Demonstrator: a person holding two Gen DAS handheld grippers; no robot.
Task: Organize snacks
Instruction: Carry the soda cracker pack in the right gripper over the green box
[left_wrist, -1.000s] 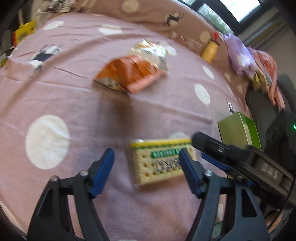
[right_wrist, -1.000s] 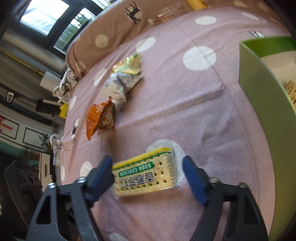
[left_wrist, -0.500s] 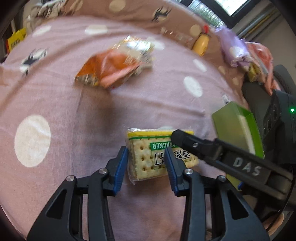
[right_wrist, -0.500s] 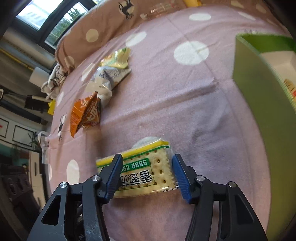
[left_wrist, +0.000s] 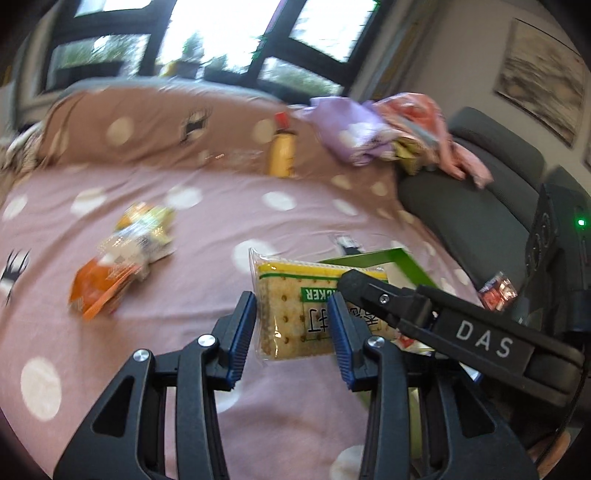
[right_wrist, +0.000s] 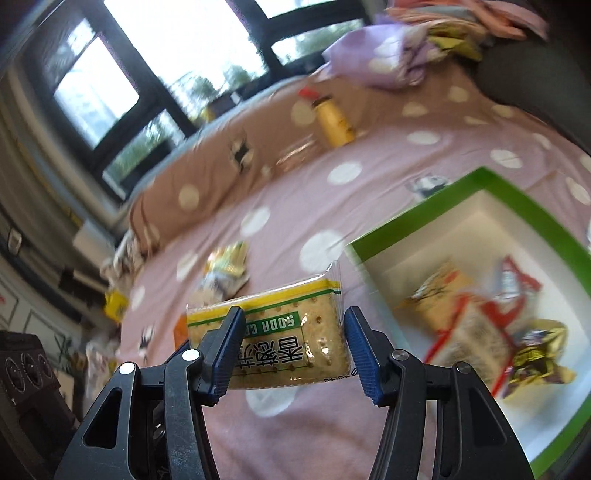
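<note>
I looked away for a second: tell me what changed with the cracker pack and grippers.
Both grippers, left gripper and right gripper, closed on the cracker pack and lifted it off the bedspread. The orange snack bag and green box stayed put.

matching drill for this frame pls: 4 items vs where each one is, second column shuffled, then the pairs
Items
1. soda cracker pack
2. orange snack bag
3. yellow bottle
4. red-and-white packet

Places
A. inside the green box
B. at the far edge of the bedspread, by the brown pillow
C. flat on the bedspread, left of the grippers
D. held off the bedspread between both grippers

Pairs: 1-D, 2-C, 3-B, 4-A
</note>
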